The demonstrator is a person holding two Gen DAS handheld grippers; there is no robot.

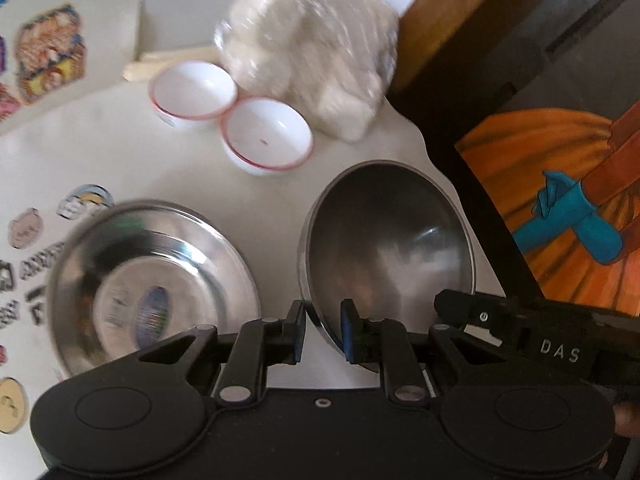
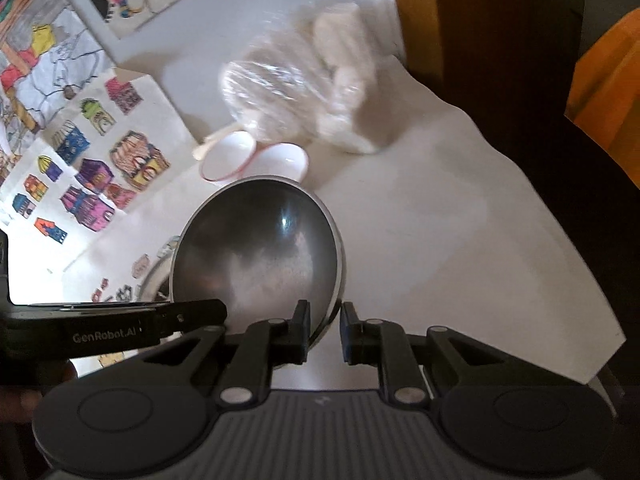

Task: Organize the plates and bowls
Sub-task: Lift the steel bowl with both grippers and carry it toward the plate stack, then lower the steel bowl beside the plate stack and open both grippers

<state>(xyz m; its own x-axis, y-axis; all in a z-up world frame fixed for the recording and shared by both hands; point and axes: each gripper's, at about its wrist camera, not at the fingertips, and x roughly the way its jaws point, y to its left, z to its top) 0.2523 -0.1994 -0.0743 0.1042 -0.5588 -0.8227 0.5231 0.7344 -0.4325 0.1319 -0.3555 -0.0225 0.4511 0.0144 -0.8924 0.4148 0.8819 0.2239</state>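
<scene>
Two grippers meet at one big metal bowl (image 1: 390, 240) that stands tilted, its inside turned toward both cameras. In the left wrist view the left gripper (image 1: 323, 330) has its fingers (image 1: 297, 328) a little apart with the bowl's near rim between them, one finger outside the bowl and one inside — I cannot tell if they press on the rim or just sit around it. In the right wrist view the right gripper (image 2: 325, 330) has the other side of the same rim between its fingers (image 2: 301, 330); the finger at 9 o'clock lies against the bowl, and the finger at 3 o'clock stands a bit away from it, so the fingers look spread. The tip of the right gripper also shows in the left wrist view at 3 o'clock of the bowl. At 9 o'clock of the big bowl, just beside it, a shiny metal plate (image 1: 154, 280) lies flat on the white worktop (image 1: 168, 164). At 11 o'clock, farther off, two small white bowls (image 1: 194, 89) with red rims sit side by side and touch. Right behind them, at 12 o'clock, is a clear bag (image 1: 316, 52) full of white lumps — it is blurry. A pale wooden stick (image 1: 168, 62) pokes out beside the small bowls. Bright sticker pictures (image 1: 50, 54) cover the worktop at 9 and 10 o'clock.
</scene>
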